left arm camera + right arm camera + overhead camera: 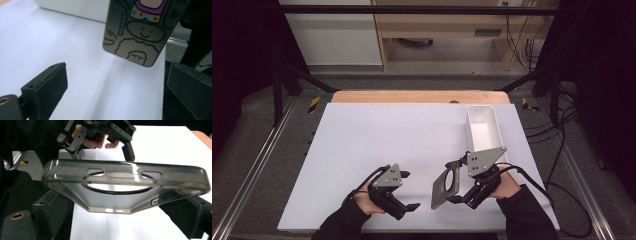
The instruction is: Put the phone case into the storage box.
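R gripper fingers are pinching a smoky phone case, holding it above the worktop at 5 o'clock. L gripper, fingers spread, is waiting at 7. Risk: thin edge grip, so the case could be twisting loose and dropping.

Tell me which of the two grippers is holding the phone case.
The right gripper: its jaws clamp the grey phone case above the table. The left gripper is open and holds nothing.
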Available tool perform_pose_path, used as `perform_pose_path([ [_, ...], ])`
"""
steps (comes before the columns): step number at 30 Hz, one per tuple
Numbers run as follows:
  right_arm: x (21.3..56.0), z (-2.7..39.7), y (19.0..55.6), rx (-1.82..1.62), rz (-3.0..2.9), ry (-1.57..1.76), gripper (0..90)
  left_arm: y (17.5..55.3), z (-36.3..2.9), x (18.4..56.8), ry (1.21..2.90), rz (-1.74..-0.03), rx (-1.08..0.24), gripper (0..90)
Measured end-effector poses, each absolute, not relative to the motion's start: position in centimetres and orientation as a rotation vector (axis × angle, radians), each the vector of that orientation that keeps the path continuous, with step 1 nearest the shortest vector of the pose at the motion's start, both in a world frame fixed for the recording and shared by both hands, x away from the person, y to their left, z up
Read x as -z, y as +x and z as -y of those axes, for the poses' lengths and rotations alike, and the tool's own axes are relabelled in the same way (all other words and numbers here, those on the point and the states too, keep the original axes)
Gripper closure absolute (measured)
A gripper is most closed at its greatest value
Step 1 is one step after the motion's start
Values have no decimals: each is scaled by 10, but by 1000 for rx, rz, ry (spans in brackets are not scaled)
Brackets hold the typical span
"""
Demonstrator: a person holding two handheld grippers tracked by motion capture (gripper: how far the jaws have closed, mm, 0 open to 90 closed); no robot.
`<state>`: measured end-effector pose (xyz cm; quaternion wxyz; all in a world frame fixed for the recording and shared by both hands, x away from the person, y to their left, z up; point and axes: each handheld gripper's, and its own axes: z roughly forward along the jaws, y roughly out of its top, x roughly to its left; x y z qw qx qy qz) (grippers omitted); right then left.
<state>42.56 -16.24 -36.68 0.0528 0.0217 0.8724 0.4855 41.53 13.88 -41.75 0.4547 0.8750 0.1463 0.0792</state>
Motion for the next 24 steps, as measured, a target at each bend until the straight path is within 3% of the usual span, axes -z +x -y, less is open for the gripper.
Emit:
perform_pose_path([
  [24, 359, 177, 427, -1454, -2547, 274, 123, 416, -210, 421, 1896, -657, -381, 18],
])
